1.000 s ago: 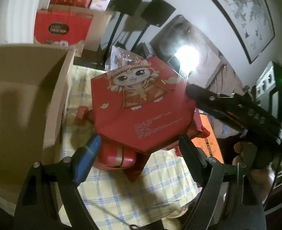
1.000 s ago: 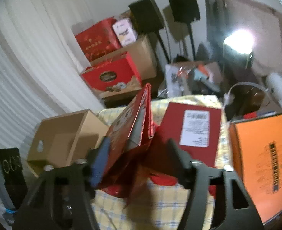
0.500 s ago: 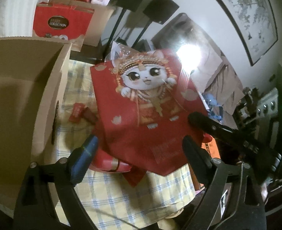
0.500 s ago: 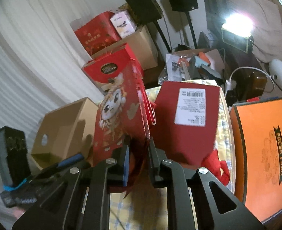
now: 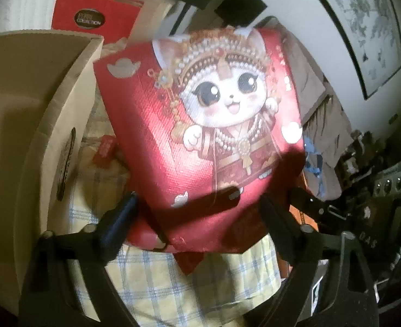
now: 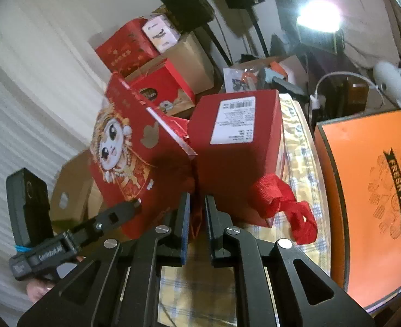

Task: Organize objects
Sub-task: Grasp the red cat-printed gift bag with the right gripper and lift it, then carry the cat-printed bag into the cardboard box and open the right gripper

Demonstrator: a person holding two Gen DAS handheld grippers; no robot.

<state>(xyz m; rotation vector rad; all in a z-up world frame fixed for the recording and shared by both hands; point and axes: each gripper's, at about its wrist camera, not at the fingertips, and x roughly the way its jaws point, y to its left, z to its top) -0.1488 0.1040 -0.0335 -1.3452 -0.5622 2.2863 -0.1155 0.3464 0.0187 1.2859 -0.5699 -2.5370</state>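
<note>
A red cat-print gift bag [image 6: 135, 163] hung pinched in the right tool [image 6: 196, 212]; the left tool [image 5: 197, 212] gaped empty beside a cardboard box [image 5: 36, 114].

Both wrist cams close on red cat bag [image 5: 200, 136] [image 6: 135, 158]: left faces its front, right its edge
</note>
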